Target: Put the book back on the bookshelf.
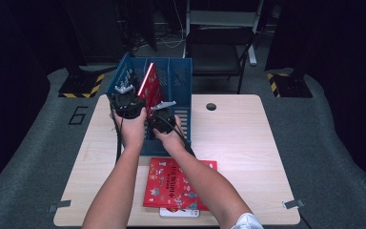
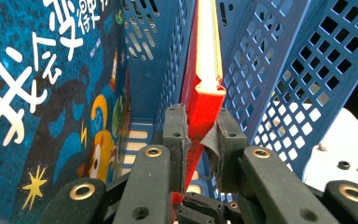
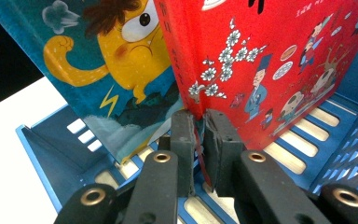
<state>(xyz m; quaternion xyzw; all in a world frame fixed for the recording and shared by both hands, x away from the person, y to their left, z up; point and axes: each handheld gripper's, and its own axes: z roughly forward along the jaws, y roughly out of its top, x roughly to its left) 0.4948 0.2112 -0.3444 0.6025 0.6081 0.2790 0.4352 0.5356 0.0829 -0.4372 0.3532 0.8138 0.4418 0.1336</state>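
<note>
A red picture book [image 1: 150, 82] stands tilted in the blue slotted file rack [image 1: 182, 71] at the table's back left. Both grippers are shut on it. My left gripper [image 1: 129, 98] clamps one edge: in the left gripper view the red book [image 2: 204, 100] runs away edge-on from between the pads of that gripper [image 2: 199, 122]. My right gripper [image 1: 161, 114] grips lower down. In the right gripper view it [image 3: 199, 123] pinches the red cover's [image 3: 279, 60] bottom corner just above the rack floor [image 3: 303, 154]. A teal-blue book [image 3: 107, 65] leans beside it.
The teal-blue book [image 2: 42, 93] rests against the rack's left compartment wall. Another red book [image 1: 177, 183] lies flat near the table's front edge on a white one [image 1: 178, 213]. A black chair [image 1: 219, 52] stands behind the table. The table's right half [image 1: 238, 143] is bare wood.
</note>
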